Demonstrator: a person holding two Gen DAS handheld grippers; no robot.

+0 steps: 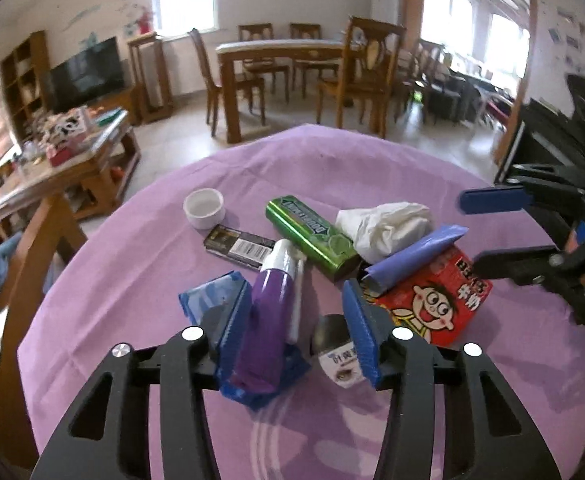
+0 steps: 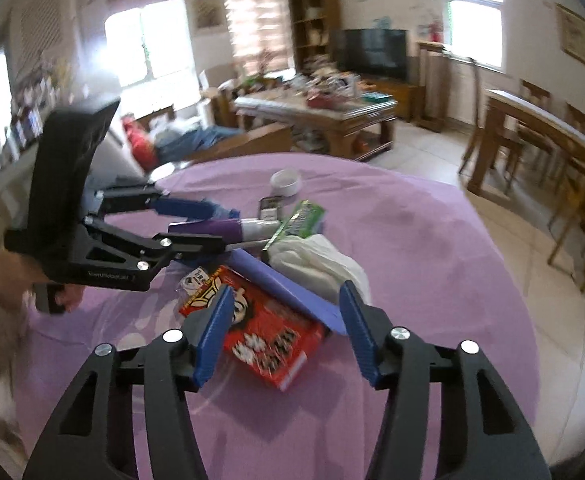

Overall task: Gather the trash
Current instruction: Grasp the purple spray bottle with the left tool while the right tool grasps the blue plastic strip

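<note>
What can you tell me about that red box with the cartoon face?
The red box is a small flat carton, seemingly cardboard, printed with a wide-eyed cartoon face and dark characters. It lies flat on the purple tablecloth. A rolled purple wrapper rests across its top, and the right claw hovers open over it.

Your left wrist camera sits just behind the left tongs [image 1: 296, 320], looking forward and down along them, close over the table [image 1: 132, 280], toward the dining chairs beyond. Your right wrist camera rides behind the right tongs [image 2: 284, 320], also tilted down and close, facing the television side of the room. Both views share the pile ahead of the tongs: the red carton [image 1: 436, 300] [image 2: 268, 344] and white tissue [image 1: 384, 228] [image 2: 320, 264]. Each view catches the other tongs at its edge.
</note>
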